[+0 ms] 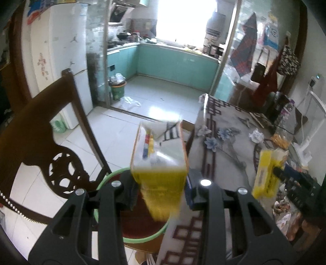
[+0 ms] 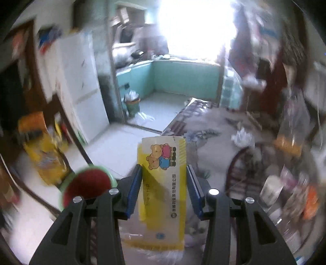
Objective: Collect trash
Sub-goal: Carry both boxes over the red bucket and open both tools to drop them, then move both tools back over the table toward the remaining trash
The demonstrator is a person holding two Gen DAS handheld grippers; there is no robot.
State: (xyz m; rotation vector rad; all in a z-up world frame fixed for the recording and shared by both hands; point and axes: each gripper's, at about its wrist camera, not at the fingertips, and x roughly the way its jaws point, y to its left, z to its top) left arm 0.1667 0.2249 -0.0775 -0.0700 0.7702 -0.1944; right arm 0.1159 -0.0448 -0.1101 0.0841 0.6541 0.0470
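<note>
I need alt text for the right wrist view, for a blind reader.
The right tongs grip an upright yellow and white carton with cartoon bears. A green bin with a red liner is lower left, and a patterned table holds crumpled paper.

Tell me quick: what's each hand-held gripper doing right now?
Left hand-held gripper: shut on a yellow box.
Right hand-held gripper: shut on a bear-print packet.

White-tiled floor point(image 1: 114, 130), teal kitchen cabinets point(image 1: 175, 61), glaring window point(image 1: 183, 18) — perhaps a fridge point(image 1: 61, 51).
</note>
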